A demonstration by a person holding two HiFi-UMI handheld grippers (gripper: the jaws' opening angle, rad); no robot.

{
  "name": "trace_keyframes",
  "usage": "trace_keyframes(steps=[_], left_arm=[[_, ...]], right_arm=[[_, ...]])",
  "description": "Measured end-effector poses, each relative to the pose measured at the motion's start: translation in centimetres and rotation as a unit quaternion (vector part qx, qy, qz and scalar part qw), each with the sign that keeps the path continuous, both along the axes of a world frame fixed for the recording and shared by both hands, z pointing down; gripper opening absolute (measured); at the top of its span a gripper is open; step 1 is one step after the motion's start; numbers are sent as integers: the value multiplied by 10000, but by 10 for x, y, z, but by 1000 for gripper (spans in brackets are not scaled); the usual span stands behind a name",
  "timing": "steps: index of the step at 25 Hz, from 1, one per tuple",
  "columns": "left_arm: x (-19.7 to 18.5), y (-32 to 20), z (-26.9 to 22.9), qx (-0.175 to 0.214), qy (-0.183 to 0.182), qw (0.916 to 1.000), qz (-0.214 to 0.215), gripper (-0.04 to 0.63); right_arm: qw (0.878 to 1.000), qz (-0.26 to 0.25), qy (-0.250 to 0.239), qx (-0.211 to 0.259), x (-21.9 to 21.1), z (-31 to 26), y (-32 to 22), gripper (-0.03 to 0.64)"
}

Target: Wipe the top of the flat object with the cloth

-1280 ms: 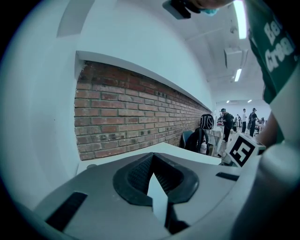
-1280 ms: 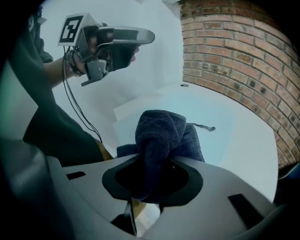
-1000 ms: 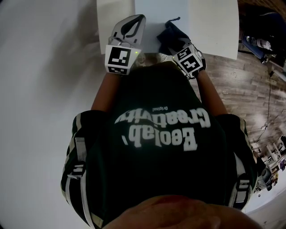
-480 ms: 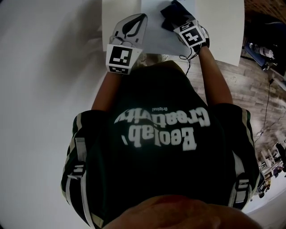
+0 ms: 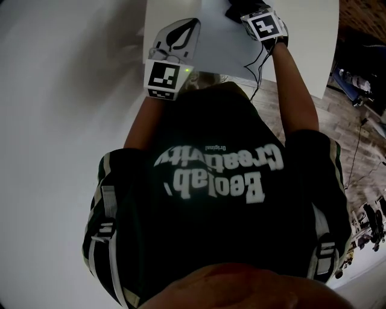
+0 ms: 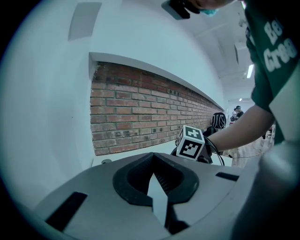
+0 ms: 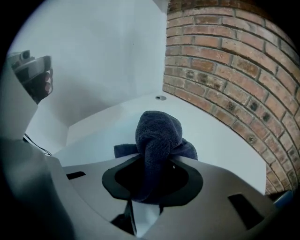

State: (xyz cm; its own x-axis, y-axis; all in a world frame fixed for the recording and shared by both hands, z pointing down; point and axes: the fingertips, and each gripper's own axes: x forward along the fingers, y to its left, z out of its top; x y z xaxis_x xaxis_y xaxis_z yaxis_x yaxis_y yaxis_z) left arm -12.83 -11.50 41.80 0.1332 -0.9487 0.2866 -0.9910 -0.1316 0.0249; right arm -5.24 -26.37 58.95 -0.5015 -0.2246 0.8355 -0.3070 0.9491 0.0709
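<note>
In the head view, the right claw (image 5: pixel 249 12) has travelled from the near edge of the flat object (image 5: pixel 220 45) to its far part over the last second, carrying the dark cloth (image 5: pixel 235 8) ahead of it. It now sits at the top of the frame with the arm stretched out over the white counter (image 5: pixel 304 42). The left claw (image 5: pixel 189 25) has stayed by the flat object's left edge, its jaws drawn together at the tips with nothing between them. Whether it presses the object down cannot be told. That travel reads as one wiping stroke run outward along the object's length, so a return pass or a pass over the next strip looks due. In the left gripper view, the jaws meet at the front around an empty dark hollow, with pale surface showing below. Beyond them the other claw's marker cube (image 6: pixel 191 143) stands well out toward the brick wall (image 6: pixel 140 112), which fits the long reach. In the right gripper view, the jaws are clamped on the cloth, which bulges up between them in a rounded fold and spreads onto the pale surface just beyond. Its lower part appears to touch that surface, though how firmly cannot be judged.
</note>
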Motion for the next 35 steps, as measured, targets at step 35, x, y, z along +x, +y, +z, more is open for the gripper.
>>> trace_keyframes(steps=[35], left_arm=[[17,5,-17,18,-11,9994,342,2]], right_arm=[[9932,-920,51,-706,52,-16,200,100]])
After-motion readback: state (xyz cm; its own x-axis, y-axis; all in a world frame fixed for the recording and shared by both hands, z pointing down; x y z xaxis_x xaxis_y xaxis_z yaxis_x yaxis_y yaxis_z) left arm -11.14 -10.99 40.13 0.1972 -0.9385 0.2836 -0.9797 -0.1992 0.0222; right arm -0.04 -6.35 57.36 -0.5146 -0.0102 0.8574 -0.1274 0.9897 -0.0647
